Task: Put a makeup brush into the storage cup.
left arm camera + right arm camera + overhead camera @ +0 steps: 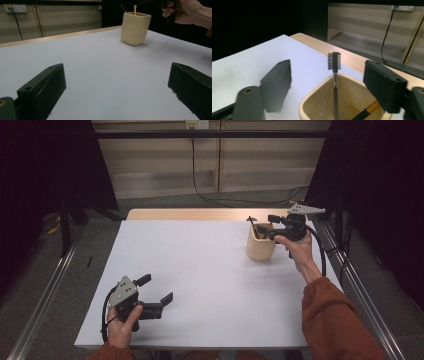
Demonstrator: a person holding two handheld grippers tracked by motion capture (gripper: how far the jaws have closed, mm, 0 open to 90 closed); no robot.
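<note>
I have the white table (200, 285) spread out ahead of me, its pale wooden edge running along the far side. Toward the far right of it stands the cream cup (261, 247), upright and squarish with rounded corners, well apart from my left hand. In the right gripper view I look straight down into that cup (317, 105) from just above its rim. My right gripper (263, 231) hangs over the cup's mouth, held from the right by my hand, the orange sleeve trailing back toward me; its jaws stand released, wide apart, with nothing pressed between the pads. My left gripper (156, 289) sits low at the near left corner of the table, its jaws likewise spread and empty, pointing across the bare surface toward the cup (135, 28). Inside the cup a thin black brush (334, 65) stands nearly upright, its short bristled head poking above the rim, in the gap between the right jaws but touching neither. Beside it leans an orange-handled stick (368, 110), lying against the cup's inner wall near the right-hand jaw.
</note>
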